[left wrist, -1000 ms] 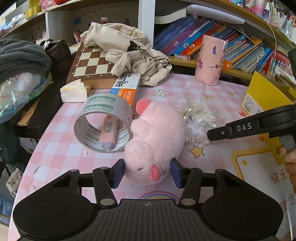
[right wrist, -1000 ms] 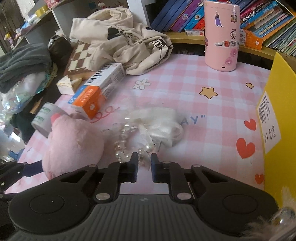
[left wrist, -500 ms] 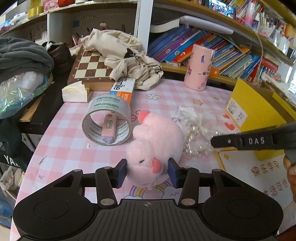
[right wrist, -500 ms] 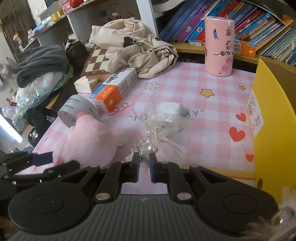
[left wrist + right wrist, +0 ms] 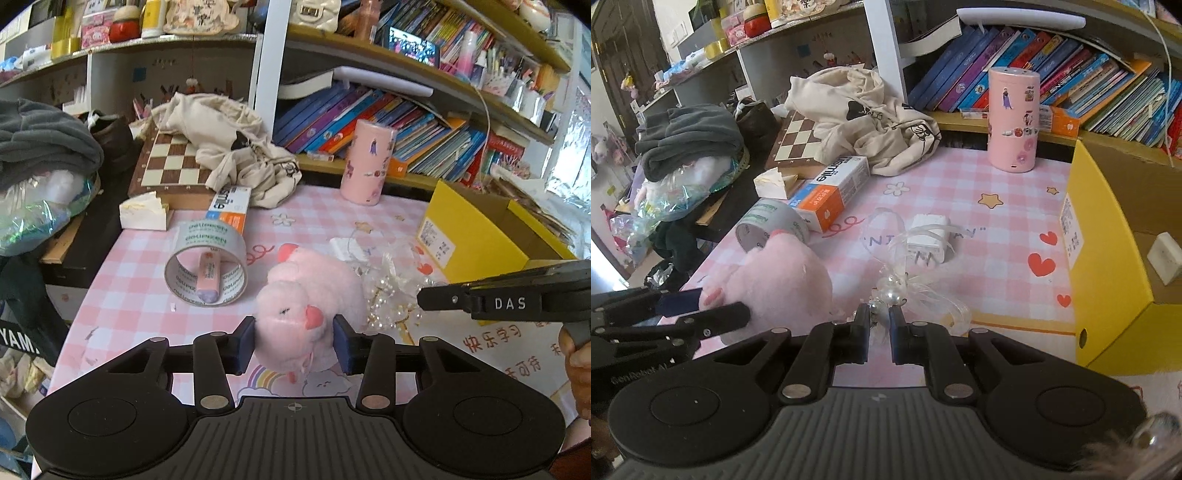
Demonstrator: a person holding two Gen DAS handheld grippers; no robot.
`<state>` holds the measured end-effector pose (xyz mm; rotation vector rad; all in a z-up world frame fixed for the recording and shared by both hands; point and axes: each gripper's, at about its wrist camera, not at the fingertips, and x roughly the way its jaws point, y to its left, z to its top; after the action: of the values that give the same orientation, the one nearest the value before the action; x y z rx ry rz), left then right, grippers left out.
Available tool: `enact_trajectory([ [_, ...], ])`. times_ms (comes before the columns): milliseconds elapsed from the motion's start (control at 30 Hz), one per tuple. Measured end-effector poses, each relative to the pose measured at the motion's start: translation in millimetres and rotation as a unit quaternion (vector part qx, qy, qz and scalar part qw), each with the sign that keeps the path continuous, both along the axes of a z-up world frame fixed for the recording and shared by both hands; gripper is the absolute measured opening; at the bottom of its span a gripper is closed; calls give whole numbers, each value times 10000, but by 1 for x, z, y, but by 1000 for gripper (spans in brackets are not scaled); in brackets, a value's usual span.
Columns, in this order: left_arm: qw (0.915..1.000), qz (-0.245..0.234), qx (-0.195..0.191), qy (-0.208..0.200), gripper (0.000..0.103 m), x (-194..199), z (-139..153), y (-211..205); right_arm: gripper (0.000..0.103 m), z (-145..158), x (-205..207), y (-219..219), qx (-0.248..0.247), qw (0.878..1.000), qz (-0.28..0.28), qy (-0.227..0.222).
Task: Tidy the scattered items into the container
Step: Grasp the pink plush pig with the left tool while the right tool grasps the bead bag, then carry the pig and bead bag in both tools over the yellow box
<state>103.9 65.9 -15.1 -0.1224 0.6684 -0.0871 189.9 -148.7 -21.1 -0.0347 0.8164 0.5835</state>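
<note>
My left gripper (image 5: 293, 345) is shut on a pink plush toy (image 5: 306, 302) and holds it above the pink checked table (image 5: 133, 280). The toy also shows in the right wrist view (image 5: 783, 284). My right gripper (image 5: 879, 328) is shut on a pearl-and-ribbon bow (image 5: 897, 284), lifted off the table; the bow also shows in the left wrist view (image 5: 391, 295). A yellow cardboard box (image 5: 1108, 258) stands open at the right, with a small white block (image 5: 1165, 258) inside. A white charger plug (image 5: 931, 240) lies on the table.
A roll of tape (image 5: 205, 269) with a pink eraser (image 5: 208, 278) inside, an orange-and-white box (image 5: 231, 208), a chessboard (image 5: 173, 166) under a beige garment (image 5: 229, 147), and a pink cylinder (image 5: 367, 162) sit on the table. Bookshelves line the back.
Both grippers rose with their loads. The bow came off the table and uncovered the white charger plug. The plush toy lifted up and away from the tape roll.
</note>
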Motion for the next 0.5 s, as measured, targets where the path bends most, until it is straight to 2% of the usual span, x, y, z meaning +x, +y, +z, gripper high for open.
enact_trajectory([
  [500, 9996, -98, 25, -258, 42, -29, 13, 12, 10, 13, -36, -2, 24, 9994, -266, -227],
])
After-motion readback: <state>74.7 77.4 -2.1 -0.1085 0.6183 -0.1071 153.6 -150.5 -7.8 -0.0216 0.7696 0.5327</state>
